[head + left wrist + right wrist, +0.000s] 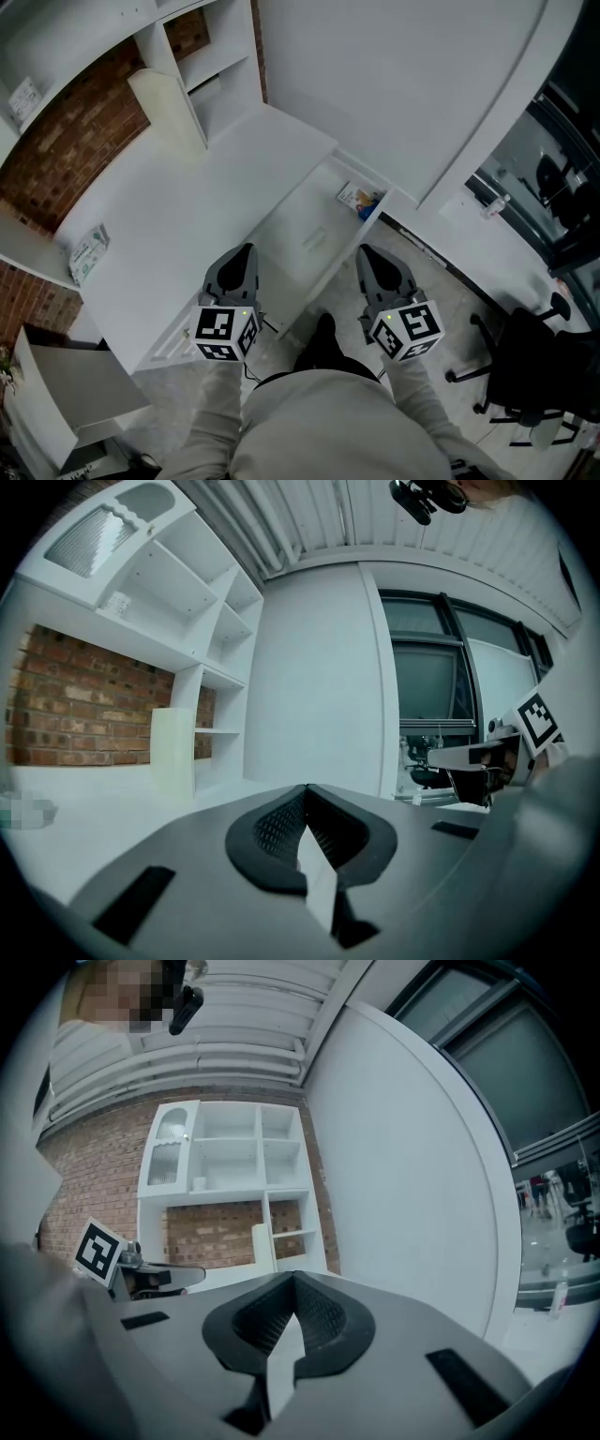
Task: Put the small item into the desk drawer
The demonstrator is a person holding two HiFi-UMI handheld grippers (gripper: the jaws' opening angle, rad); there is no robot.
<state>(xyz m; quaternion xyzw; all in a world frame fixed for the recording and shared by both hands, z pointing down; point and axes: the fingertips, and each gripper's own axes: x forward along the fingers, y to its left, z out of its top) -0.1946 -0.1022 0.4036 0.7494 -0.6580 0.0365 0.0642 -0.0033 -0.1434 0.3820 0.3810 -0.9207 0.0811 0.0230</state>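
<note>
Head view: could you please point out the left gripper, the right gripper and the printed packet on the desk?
left gripper (pixel 245 253), head view, tips of its closed jaws.
right gripper (pixel 367 253), head view, tips of its closed jaws.
printed packet (pixel 88 253), head view, middle of its top face.

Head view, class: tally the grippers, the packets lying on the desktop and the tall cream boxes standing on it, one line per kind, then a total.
Grippers: 2, the left gripper and the right gripper
Packets on the desktop: 1, the packet
Tall cream boxes: 1, the tall cream box
Total: 4
</note>
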